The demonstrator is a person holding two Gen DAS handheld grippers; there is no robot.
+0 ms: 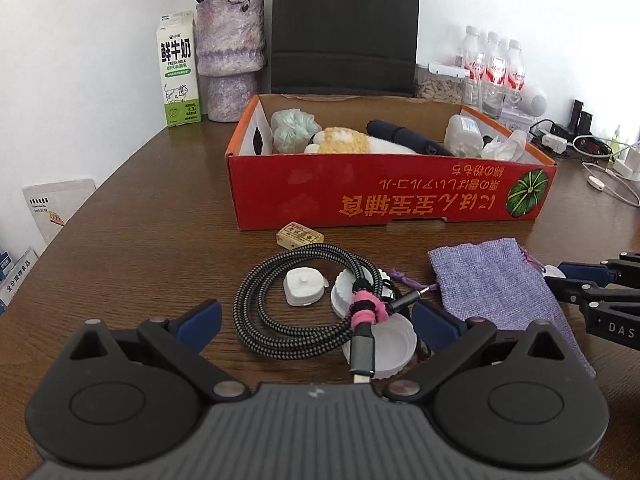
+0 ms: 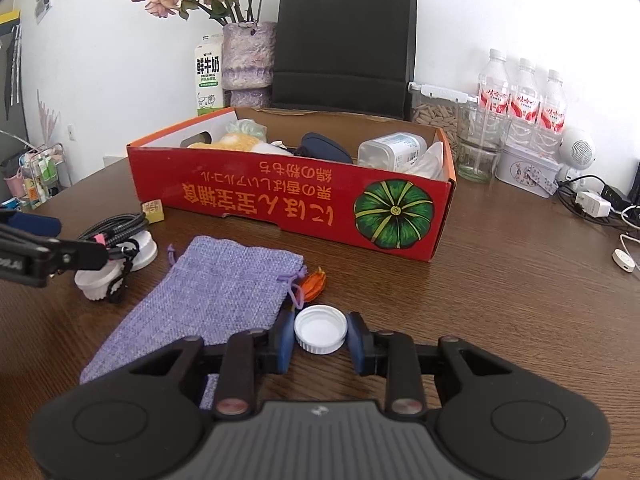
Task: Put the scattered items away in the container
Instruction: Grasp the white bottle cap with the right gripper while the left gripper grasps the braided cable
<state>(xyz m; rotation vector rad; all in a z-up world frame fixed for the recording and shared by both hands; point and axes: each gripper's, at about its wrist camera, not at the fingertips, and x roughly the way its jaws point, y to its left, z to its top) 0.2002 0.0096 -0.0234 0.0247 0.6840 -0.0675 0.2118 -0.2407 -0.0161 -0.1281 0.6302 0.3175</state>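
Observation:
A red cardboard box (image 1: 392, 196) (image 2: 280, 204) stands mid-table with a plush toy, a dark roll and a plastic bottle inside. In the left wrist view a coiled braided cable (image 1: 304, 300) with a pink tie lies on white lids (image 1: 380, 344) beside a small white cap piece (image 1: 303, 286). My left gripper (image 1: 316, 320) is open, its pads either side of the coil. My right gripper (image 2: 320, 338) is shut on a white bottle cap (image 2: 320, 330) on the table. A purple cloth pouch (image 2: 208, 300) (image 1: 508, 292) lies between the grippers.
A small yellow box (image 1: 299, 235) lies before the red box. An orange scrap (image 2: 314, 282) sits by the pouch's drawstring. At the back are a milk carton (image 1: 178, 72), vase (image 1: 230, 60), black bag (image 1: 344, 28) and water bottles (image 2: 520, 100). Chargers and cables (image 2: 596, 204) lie at right.

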